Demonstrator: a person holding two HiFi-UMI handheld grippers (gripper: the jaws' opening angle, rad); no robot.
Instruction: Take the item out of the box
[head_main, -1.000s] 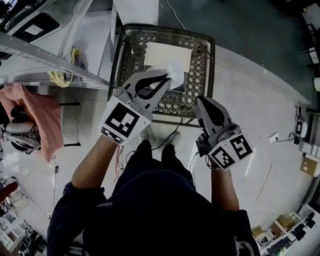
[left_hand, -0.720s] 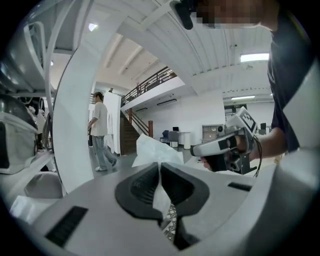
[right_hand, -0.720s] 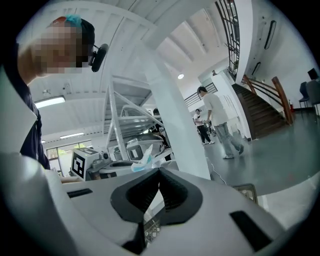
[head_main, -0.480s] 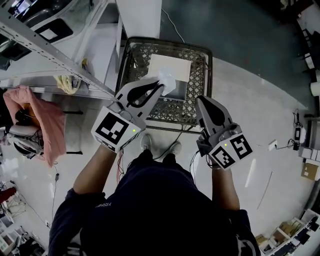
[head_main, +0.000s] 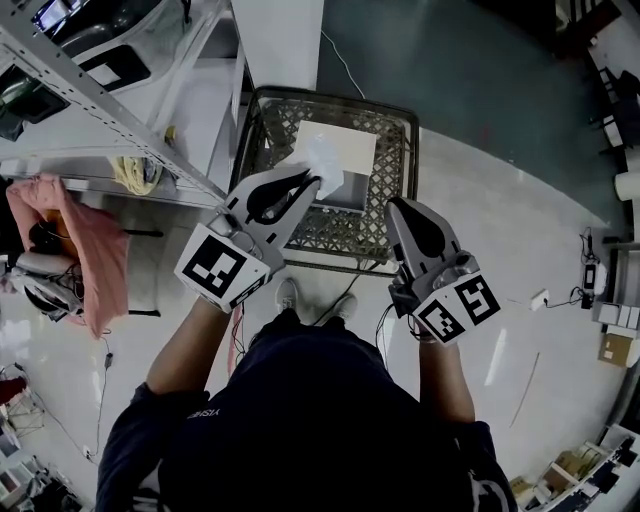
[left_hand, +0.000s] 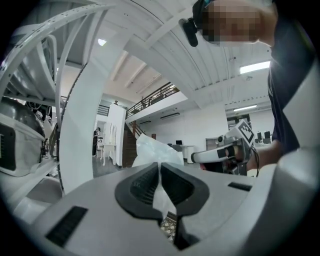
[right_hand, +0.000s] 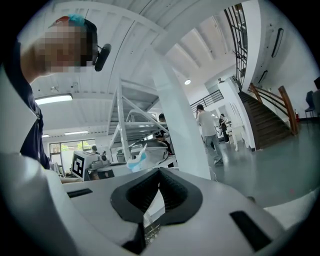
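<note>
Shifted left, white bag (head_main: 323, 163) looks crumpled, thin, translucent.

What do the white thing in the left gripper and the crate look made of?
White item: thin, faintly translucent film, likely a plastic bag, possibly tissue; it creases sharply where the left gripper pinches it. Crate: rigid dark openwork lattice, matte, probably moulded plastic.

We're looking into a big open workshop hall: a metal shelving rack (head_main: 90, 85) is standing on polished floor (head_main: 510, 200), a staircase (right_hand: 270, 117) is climbing up, and a person (right_hand: 206, 131) is walking under strip lights (right_hand: 52, 99).
</note>
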